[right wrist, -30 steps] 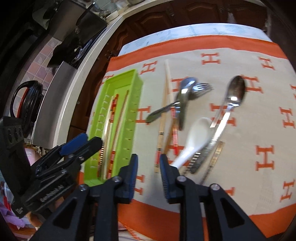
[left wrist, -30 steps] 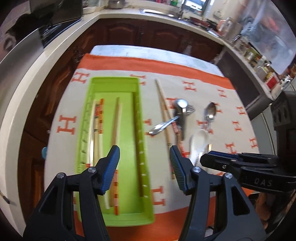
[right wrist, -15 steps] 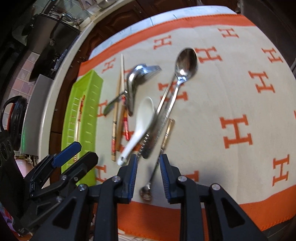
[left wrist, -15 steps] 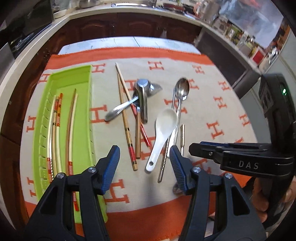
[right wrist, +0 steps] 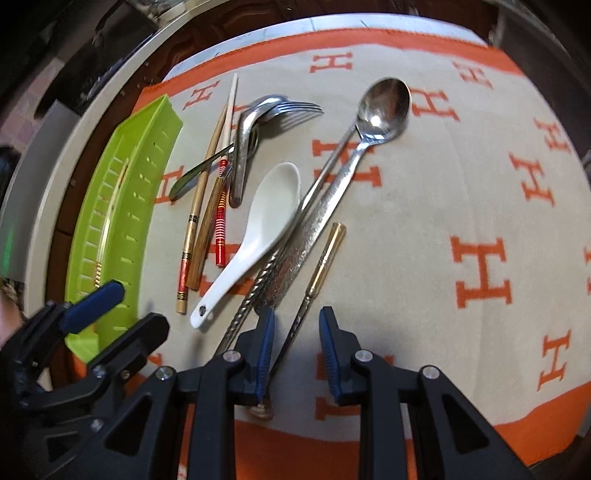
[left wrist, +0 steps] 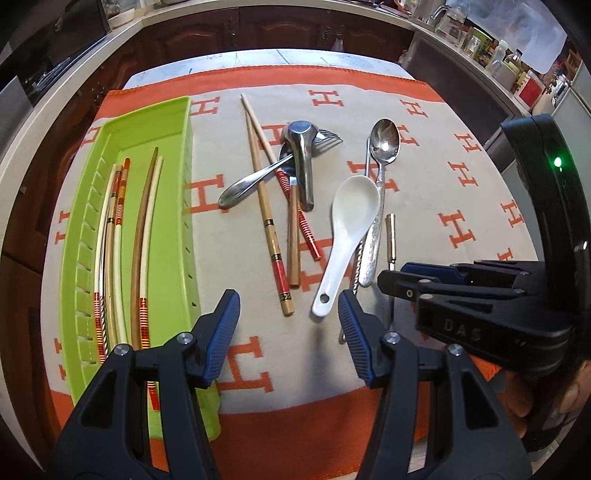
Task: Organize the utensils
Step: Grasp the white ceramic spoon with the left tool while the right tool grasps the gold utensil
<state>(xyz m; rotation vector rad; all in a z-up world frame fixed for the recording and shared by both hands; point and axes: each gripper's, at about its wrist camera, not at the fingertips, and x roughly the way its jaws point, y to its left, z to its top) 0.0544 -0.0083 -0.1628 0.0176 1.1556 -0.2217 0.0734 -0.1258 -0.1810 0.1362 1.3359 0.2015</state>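
Observation:
A green tray (left wrist: 173, 206) (right wrist: 147, 184) on the left of the cloth holds several chopsticks (left wrist: 142, 236). Loose on the cloth lie three more chopsticks (left wrist: 264, 206) (right wrist: 194, 225), a white ceramic spoon (left wrist: 351, 221) (right wrist: 266, 221), steel spoons (left wrist: 384, 144) (right wrist: 384, 107), a fork (right wrist: 295, 109) and a thin gold-handled spoon (left wrist: 390, 236) (right wrist: 325, 254). My left gripper (left wrist: 288, 325) hangs open near the chopstick ends and the white spoon's handle. My right gripper (right wrist: 297, 347) is open low over the gold-handled spoon's thin stem, which passes between its pads.
An orange-bordered cream cloth (left wrist: 461, 206) (right wrist: 480, 221) with H marks covers the table. Kitchen counters (left wrist: 258, 7) and dark cabinets ring the table, with jars (left wrist: 498, 55) at the back right. A hand (left wrist: 554, 398) holds the right gripper.
Both grippers have swung right from the tray toward the loose utensils. The right gripper has come down close over the gold-handled spoon. Both stay open.

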